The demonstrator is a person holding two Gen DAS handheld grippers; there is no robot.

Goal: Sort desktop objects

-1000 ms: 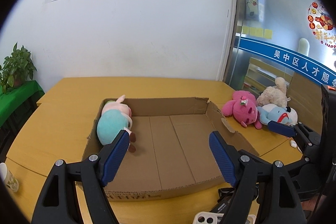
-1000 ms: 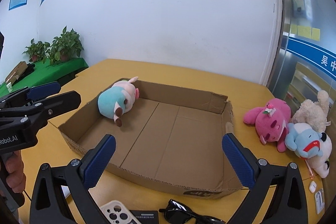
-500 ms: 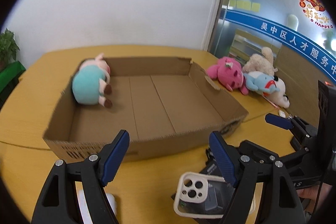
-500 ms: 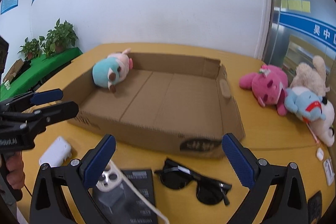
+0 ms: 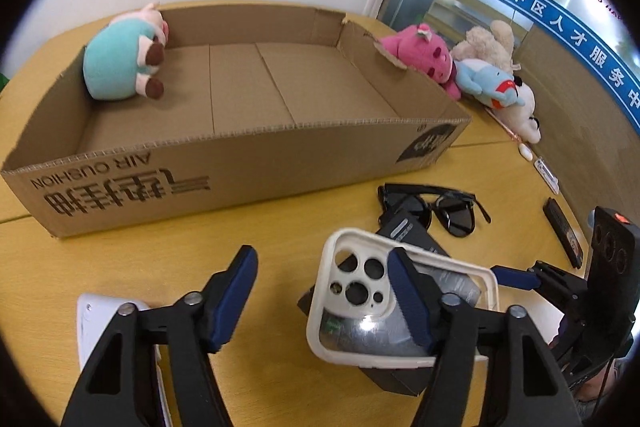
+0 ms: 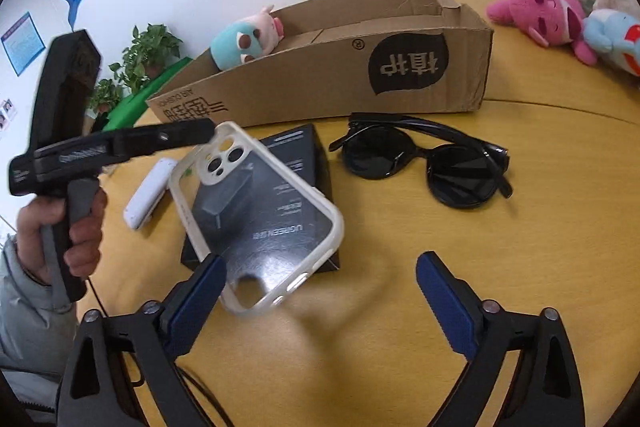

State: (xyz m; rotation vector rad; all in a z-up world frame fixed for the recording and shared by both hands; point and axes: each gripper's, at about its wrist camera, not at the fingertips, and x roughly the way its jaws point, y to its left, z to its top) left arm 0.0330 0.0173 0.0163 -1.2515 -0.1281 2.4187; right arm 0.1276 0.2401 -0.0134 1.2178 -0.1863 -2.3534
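Note:
A white phone case (image 5: pixel 360 291) lies tilted on a black carton (image 5: pixel 412 231) in front of the cardboard box (image 5: pixel 240 179). My left gripper (image 5: pixel 322 297) hangs just over the case; its jaws are closing, with the case's camera corner between them and the right finger (image 5: pixel 408 303) across the case. No pad presses on the case. My right gripper (image 6: pixel 320 297) is closing too, over bare table, with its left finger (image 6: pixel 196 301) at the case's (image 6: pixel 256 219) near end. Black sunglasses (image 6: pixel 424 163) lie to the right. A teal and pink plush (image 5: pixel 120 63) lies in the box.
A white flat device (image 6: pixel 146 195) lies left of the carton. Pink (image 5: pixel 420 55), blue (image 5: pixel 484 83) and beige (image 5: pixel 488 43) plush toys sit beyond the box's right end. A small black item (image 5: pixel 564 231) lies near the table's right edge. A hand (image 6: pixel 80 227) holds the left gripper.
Both grippers have sunk toward the table and tipped downward. The case, carton and sunglasses now fill the near view. Both pairs of jaws have narrowed.

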